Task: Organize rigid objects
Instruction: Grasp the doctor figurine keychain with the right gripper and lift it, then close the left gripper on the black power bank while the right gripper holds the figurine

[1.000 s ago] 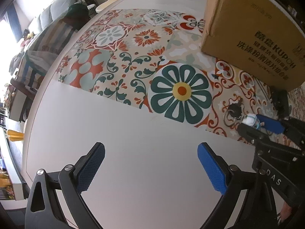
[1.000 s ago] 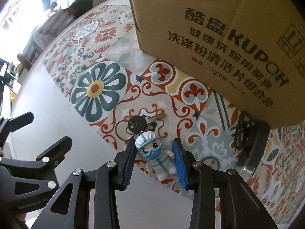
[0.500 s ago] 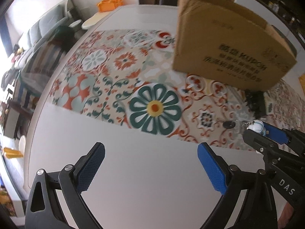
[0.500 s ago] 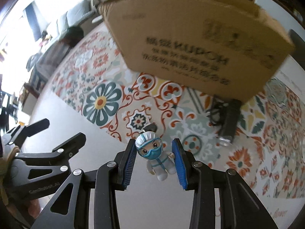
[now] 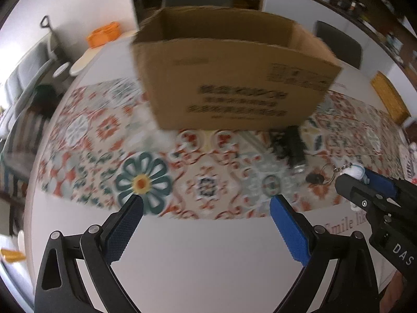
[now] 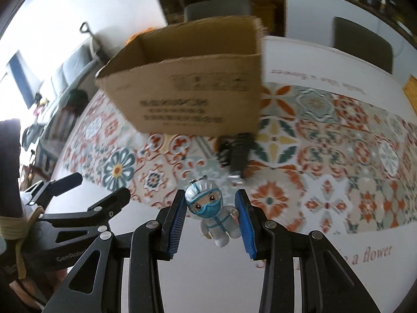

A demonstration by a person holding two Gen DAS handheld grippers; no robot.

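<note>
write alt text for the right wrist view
The right hand-held gripper is shut on a small masked figure keychain above a patterned tablecloth. An open cardboard box stands beyond, a black object at its base.

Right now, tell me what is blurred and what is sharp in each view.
Left wrist view: box lettering and mat smeared, left gripper fingers crisp. Right wrist view: box and mat smeared, figure in the right gripper sharp; window glare at left.
</note>
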